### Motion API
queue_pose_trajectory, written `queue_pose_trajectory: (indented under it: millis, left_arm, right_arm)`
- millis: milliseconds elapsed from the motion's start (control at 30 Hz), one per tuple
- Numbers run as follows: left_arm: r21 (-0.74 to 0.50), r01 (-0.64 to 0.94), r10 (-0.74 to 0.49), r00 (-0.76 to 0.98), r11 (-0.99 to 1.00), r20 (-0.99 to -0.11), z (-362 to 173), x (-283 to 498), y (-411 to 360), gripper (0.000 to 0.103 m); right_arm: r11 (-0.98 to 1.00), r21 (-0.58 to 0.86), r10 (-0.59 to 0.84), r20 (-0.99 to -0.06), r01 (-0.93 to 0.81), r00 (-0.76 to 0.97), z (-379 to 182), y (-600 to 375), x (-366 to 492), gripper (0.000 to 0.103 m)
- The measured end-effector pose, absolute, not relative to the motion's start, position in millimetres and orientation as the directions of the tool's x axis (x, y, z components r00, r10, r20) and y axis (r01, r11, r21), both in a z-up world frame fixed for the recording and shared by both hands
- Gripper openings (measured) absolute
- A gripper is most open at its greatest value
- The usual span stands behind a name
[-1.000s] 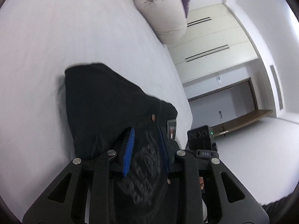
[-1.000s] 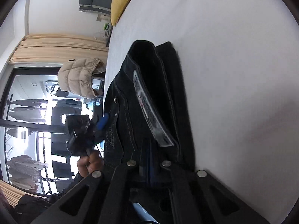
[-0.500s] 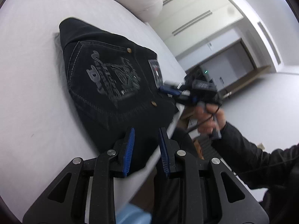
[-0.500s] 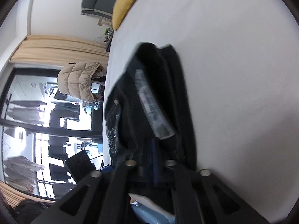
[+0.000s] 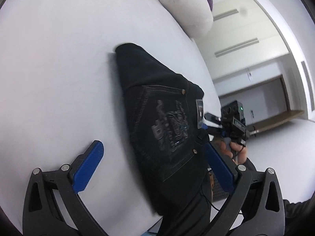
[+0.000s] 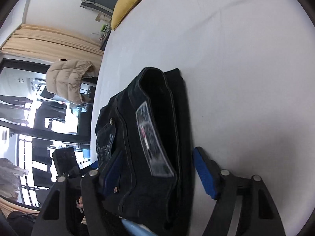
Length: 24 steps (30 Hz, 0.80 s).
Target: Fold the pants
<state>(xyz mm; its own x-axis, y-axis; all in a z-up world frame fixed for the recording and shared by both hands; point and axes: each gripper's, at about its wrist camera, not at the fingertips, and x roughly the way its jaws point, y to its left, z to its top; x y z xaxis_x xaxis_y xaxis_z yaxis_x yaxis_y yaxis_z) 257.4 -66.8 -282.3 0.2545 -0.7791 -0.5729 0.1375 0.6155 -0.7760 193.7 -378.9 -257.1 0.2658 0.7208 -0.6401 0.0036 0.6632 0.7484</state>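
Both grippers have just let go: the left gripper (image 5: pixel 155 165) is opening wide and the right gripper (image 6: pixel 157 169) is opening, pads clear of the folded black denim pants (image 5: pixel 159 118), which lie on the white bed (image 5: pixel 59 68); the fold looks finished.

- White bed sheet (image 5: pixel 59 68), smooth
- Beige puffy cushion (image 5: pixel 185 5) at the bed's far edge
- Yellow pillow (image 6: pixel 128 2)
- Beige quilted jacket (image 6: pixel 69 78) hanging near the window
- Cream wardrobe doors (image 5: pixel 240 39)

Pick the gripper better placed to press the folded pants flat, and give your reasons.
Left gripper: it straddles the pants from above, jaws opening wide. The right gripper, also opening, sits low at the waistband end.
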Motion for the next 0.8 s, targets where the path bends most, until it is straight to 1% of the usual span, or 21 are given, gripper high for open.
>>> queue_pose_trajectory:
  millis: [67, 133, 167, 200, 233, 267, 300, 333, 400, 500, 633, 800]
  left_arm:
    - [-0.771, 0.120, -0.772, 0.238, 0.626, -0.590, -286.0, 265.9, -72.3, 0.102]
    - [-0.772, 0.114, -0.774, 0.221, 0.625, -0.594, -285.8, 268.9, -70.9, 0.099]
    - [-0.771, 0.116, -0.775, 0.205, 0.626, -0.598, -286.3, 272.8, -75.3, 0.089]
    - [-0.771, 0.109, -0.774, 0.193, 0.628, -0.603, -288.1, 276.2, -77.7, 0.067]
    - [-0.759, 0.089, -0.760, 0.176, 0.645, -0.626, -291.5, 279.5, -80.7, 0.058]
    - [-0.746, 0.082, -0.747, 0.170, 0.661, -0.643, -292.7, 280.2, -81.0, 0.044]
    - [-0.733, 0.084, -0.735, 0.165, 0.675, -0.658, -292.9, 279.6, -80.9, 0.038]
    - [-0.728, 0.085, -0.731, 0.164, 0.680, -0.663, -294.0, 280.9, -79.8, 0.036]
    - [-0.723, 0.098, -0.728, 0.168, 0.684, -0.665, -289.8, 280.1, -79.1, 0.029]
    - [-0.712, 0.128, -0.721, 0.182, 0.691, -0.668, -276.3, 281.1, -80.7, 0.020]
    - [-0.676, 0.191, -0.702, 0.235, 0.711, -0.672, -239.4, 288.4, -70.1, 0.019]
    - [-0.596, 0.243, -0.643, 0.337, 0.766, -0.688, -188.0, 327.3, -20.6, 0.019]
  right_arm:
    - [0.648, 0.761, 0.732, -0.625, 0.006, 0.271, -257.9, -378.0, 197.3, 0.072]
    - [0.666, 0.746, 0.722, -0.643, -0.006, 0.257, -258.4, -370.7, 200.6, 0.066]
    - [0.685, 0.729, 0.708, -0.661, -0.013, 0.248, -258.4, -366.2, 201.1, 0.062]
    - [0.698, 0.716, 0.697, -0.674, -0.015, 0.243, -258.0, -363.1, 202.4, 0.057]
    - [0.708, 0.706, 0.687, -0.685, -0.014, 0.241, -257.8, -361.1, 202.9, 0.054]
    - [0.718, 0.696, 0.677, -0.696, -0.008, 0.241, -257.4, -360.5, 203.2, 0.043]
    - [0.728, 0.686, 0.665, -0.707, 0.000, 0.241, -257.2, -360.1, 203.1, 0.038]
    - [0.734, 0.679, 0.657, -0.713, 0.007, 0.244, -256.6, -360.0, 202.0, 0.036]
    - [0.754, 0.657, 0.634, -0.729, 0.005, 0.257, -251.5, -357.8, 199.0, 0.028]
    - [0.780, 0.625, 0.605, -0.746, -0.021, 0.280, -235.4, -347.9, 195.9, 0.021]
    - [0.783, 0.617, 0.607, -0.729, -0.081, 0.315, -201.3, -329.8, 199.4, 0.019]
    - [0.770, 0.620, 0.628, -0.695, -0.151, 0.351, -165.5, -298.8, 241.1, 0.019]
